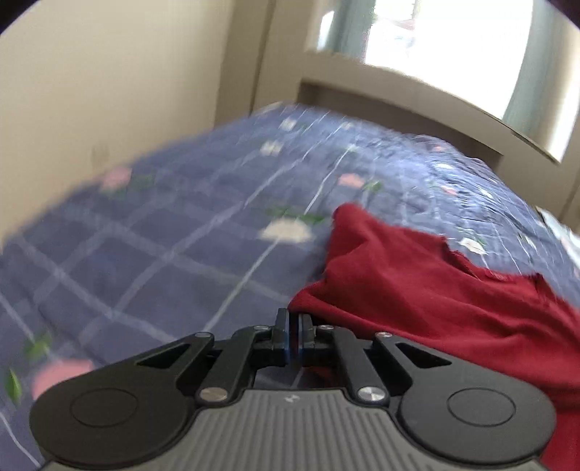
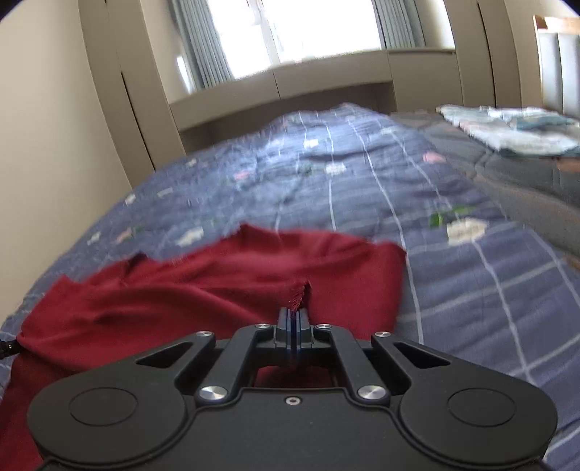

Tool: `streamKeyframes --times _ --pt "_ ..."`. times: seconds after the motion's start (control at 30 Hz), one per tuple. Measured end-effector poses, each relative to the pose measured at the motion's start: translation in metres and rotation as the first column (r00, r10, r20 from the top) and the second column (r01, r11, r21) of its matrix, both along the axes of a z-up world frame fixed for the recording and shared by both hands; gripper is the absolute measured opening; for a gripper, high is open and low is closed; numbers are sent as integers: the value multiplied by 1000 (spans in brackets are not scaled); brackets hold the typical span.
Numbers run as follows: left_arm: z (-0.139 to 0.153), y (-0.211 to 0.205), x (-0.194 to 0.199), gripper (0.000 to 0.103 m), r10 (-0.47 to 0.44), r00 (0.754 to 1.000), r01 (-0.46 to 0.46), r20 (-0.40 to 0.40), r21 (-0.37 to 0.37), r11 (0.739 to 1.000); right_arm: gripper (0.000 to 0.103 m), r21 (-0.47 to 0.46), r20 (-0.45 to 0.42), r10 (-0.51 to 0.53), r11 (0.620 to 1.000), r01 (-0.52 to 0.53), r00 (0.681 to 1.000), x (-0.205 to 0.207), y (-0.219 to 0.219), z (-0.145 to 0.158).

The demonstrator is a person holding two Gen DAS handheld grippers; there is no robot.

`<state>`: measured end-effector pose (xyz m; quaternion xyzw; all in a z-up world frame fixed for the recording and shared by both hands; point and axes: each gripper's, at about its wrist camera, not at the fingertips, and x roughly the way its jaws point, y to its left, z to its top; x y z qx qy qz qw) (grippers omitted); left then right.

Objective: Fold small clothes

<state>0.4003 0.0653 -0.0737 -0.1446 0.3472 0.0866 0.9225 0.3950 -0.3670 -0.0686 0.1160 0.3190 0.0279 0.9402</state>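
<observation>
- On the bed [image 2: 471, 275], over a blue checked quilt [image 1: 145, 235] with small flower prints, a dark red garment [image 2: 224, 275] lay rumpled near the foot of both views.
- At its edge, the left hand-held gripper [image 1: 294, 319] had its jaws pressed together on a corner of the red cloth, which spread away to the right.
- The right hand-held gripper [image 2: 293, 315] was clamped on a frayed bit of the garment's edge, with folds bunched to the left.
- Beyond the garment, the quilt ran open and flat up to the beige bed frame [image 2: 275, 105] under the window [image 2: 319, 29].
- A pile of pale folded clothes [image 2: 507, 126] sat well apart at the far right; a beige wall [image 1: 90, 90] bounded the left side.
</observation>
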Motion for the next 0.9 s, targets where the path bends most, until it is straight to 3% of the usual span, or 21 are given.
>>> streamKeyframes --times 0.1,0.23,0.3,0.37,0.47,0.53,0.63,0.73,0.83,0.9 --pt "0 2 0 4 9 1000 -9 0 -4 1000 3 -20 14 4 1000 -4 1000 -3 2 -1" --pt "3 -4 3 15 -63 998 63 2 53 997 18 -30 29 22 999 -21 999 -7 5 2" --pt "6 -8 0 27 -88 996 85 26 101 991 22 -33 33 34 999 -32 999 -9 7 2" --pt "11 -13 -4 46 -101 994 94 46 130 987 29 -30 35 40 999 -39 999 -11 8 3" --pt "17 -15 -11 72 -117 992 111 49 118 987 41 -69 49 43 997 -40 998 -17 14 7" --pt "22 -16 -21 77 -142 988 133 64 122 984 66 -110 67 56 993 -48 996 -22 19 10" --pt "29 -16 -35 89 -171 982 158 87 134 978 82 -155 74 74 986 -62 994 -26 25 10" --pt "37 -16 -34 92 -186 975 173 121 110 979 99 -187 88 88 980 -70 992 -29 31 10" --pt "42 -23 -9 93 -166 979 154 121 105 983 102 -235 102 94 969 -68 990 -31 40 8" --pt "39 -30 15 92 -155 984 141 89 147 979 102 -272 99 99 960 -69 990 -30 45 5"
